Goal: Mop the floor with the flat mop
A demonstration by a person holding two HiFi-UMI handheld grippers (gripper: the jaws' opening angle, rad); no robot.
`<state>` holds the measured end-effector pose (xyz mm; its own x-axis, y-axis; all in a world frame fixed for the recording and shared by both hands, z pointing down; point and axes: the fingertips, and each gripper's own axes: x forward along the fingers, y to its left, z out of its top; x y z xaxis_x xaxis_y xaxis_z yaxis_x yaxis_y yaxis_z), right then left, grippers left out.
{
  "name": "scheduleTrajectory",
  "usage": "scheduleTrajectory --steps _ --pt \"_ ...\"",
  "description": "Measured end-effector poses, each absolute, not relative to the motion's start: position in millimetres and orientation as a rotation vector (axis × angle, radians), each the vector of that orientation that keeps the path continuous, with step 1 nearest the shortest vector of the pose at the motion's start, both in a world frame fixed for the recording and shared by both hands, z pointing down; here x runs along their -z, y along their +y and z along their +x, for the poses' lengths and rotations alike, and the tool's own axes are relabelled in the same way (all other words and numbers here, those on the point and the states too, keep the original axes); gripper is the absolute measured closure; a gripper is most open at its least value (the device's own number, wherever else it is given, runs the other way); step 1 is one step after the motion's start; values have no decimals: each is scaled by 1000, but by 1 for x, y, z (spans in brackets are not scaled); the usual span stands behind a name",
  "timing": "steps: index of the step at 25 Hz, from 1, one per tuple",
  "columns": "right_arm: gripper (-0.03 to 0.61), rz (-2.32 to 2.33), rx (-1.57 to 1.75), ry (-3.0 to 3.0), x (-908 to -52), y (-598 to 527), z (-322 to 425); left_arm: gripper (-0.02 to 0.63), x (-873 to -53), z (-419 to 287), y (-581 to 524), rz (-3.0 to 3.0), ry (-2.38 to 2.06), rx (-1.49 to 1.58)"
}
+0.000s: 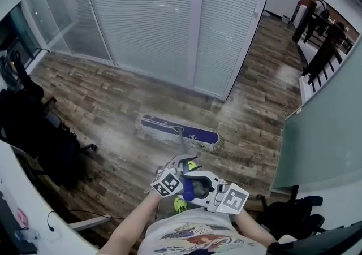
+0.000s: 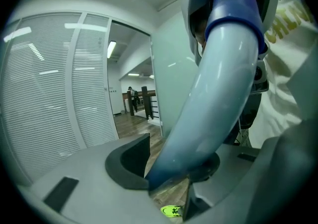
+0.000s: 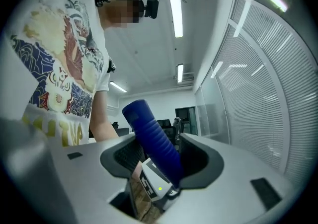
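Observation:
The flat mop's purple head [image 1: 178, 131] lies flat on the wood floor [image 1: 113, 107] just ahead of me. Its thin handle [image 1: 181, 145] rises to both grippers, held close together in front of my chest. My left gripper [image 1: 182, 164] [image 2: 171, 173] is shut on the pale blue shaft [image 2: 218, 84], which runs steeply up between its jaws. Behind it, my right gripper [image 1: 195, 183] [image 3: 159, 161] is shut on the dark blue ribbed end grip [image 3: 151, 141], whose tip sticks out above the jaws. A green shoe [image 1: 180, 204] [image 2: 171, 211] shows under the grippers.
A glass partition with white blinds [image 1: 147, 22] stands beyond the mop. Black office chairs [image 1: 45, 141] and a white desk [image 1: 22, 214] crowd the left. A frosted glass wall [image 1: 322, 135] and another chair [image 1: 288, 208] close the right. Bare floor runs back right towards a railing [image 1: 319, 50].

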<state>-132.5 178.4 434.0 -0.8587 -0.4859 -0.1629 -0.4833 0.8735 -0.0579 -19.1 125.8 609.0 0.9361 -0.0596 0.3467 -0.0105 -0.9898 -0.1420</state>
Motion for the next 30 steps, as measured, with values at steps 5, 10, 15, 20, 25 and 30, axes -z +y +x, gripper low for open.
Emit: scheduleTrajectory --steps 5,10,15,20,25,30 --pt "356 -676 31 2906 -447 142 -121 480 -620 -5 88 -2935 38 567" --pt "353 -661 33 2924 -456 74 -96 480 -630 20 19 -2918 32 609" --pt "351 -666 41 2906 -456 -10 -53 477 -630 60 -67 -2922 54 618" --pt "350 -678 63 2914 -461 -99 -1 476 -630 107 -160 -2926 82 625" --pt "350 -674 113 2962 -472 -173 39 469 -635 144 -237 -2927 90 682" --pt "339 -659 199 2935 -473 -210 54 431 -639 158 -272 -2952 13 773"
